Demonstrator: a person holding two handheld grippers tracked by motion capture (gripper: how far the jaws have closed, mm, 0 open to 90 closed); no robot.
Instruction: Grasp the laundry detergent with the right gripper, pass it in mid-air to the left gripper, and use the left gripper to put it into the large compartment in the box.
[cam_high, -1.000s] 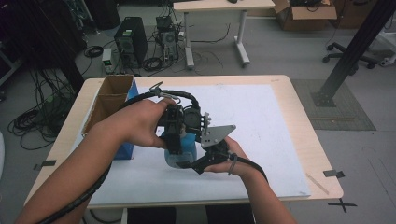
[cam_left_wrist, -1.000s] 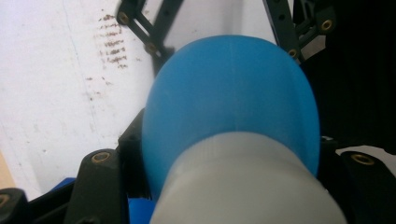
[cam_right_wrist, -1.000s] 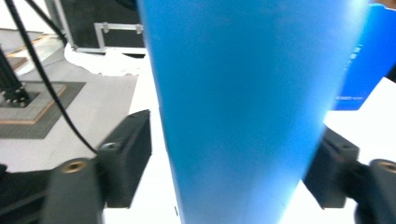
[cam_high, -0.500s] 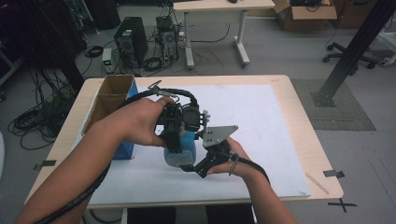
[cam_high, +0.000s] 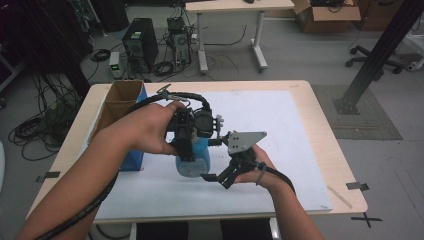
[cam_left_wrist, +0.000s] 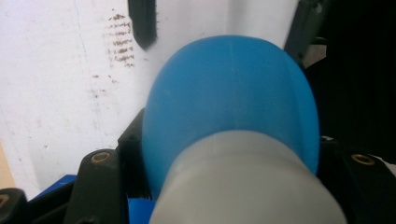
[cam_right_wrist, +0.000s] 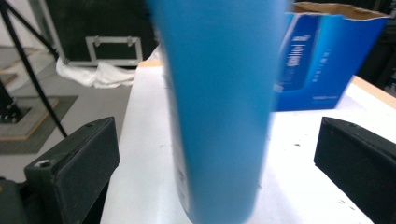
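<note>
My left tongs (cam_high: 186, 150) clamp the blue bottle (cam_high: 196, 159), which stands upright on the white counter (cam_high: 280, 125) beside the blue box (cam_high: 120, 107). My right tongs (cam_high: 220, 177) have just been opening; the bottle stands between their parted jaws.

High above the tabletop's (cam_high: 300, 120) near edge, one camera looks forward and down; two claw-mounted cameras sit close against the blue bottle (cam_high: 194, 159), which all three views share.

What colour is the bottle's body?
Blue, with a grey base end; the bottle shows best in the left gripper view.
</note>
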